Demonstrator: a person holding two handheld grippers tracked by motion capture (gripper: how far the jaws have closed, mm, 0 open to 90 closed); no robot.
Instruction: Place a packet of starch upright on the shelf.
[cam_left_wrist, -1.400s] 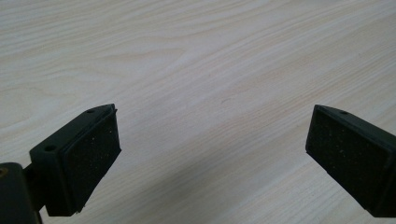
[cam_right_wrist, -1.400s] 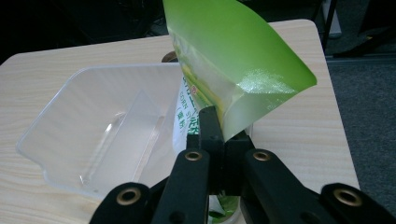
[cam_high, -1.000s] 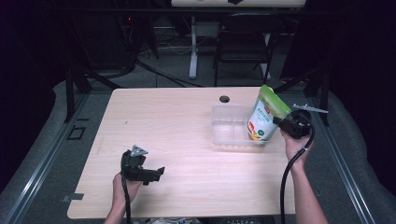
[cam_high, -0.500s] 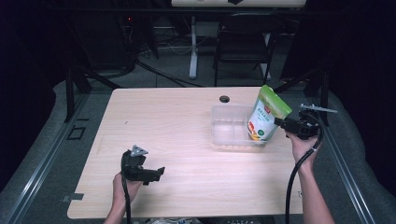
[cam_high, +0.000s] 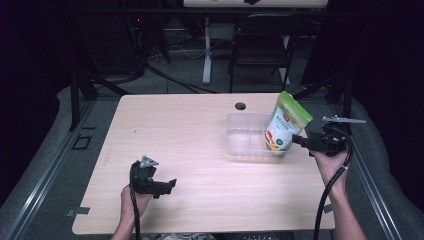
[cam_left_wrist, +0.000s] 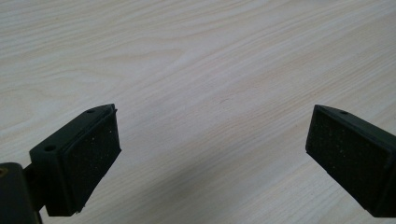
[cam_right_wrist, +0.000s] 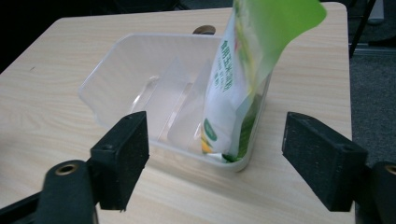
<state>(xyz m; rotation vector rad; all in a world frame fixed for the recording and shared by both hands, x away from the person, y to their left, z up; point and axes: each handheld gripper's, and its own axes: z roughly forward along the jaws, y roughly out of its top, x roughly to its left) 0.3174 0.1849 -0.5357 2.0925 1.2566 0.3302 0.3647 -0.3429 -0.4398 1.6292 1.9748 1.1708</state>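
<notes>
Green-and-white snack pouch (cam_high: 284, 124) stands in the right end of a clear plastic container (cam_high: 240, 145), base down in the end compartment, long axis near upright and leaning slightly toward the table's right edge. Green top flap sticks well above the container rim. In the right gripper view the pouch (cam_right_wrist: 238, 88) rises between the two jaws but farther off, with open air on both sides; no pad touches it. Internal dividers visible in the container (cam_right_wrist: 140, 88); other compartments look empty.

Right gripper (cam_high: 305, 141) sits just beside the pouch, on its right, pointing level at it. Jaws have just been opening and now stand wide, nothing held. Judged: pouch has been set down and let go.

Left gripper (cam_high: 170, 183) rests low over the near-left part of the wooden table (cam_high: 175, 130), well apart from the container. Jaws wide, bare wood grain between them in the left gripper view (cam_left_wrist: 210, 140).

Key relation: pouch lies straight ahead of the right jaws, its tall axis crossing their line of closing; right hand is by far the nearer. A small dark round thing (cam_high: 240, 106) lies on the table behind the container.
</notes>
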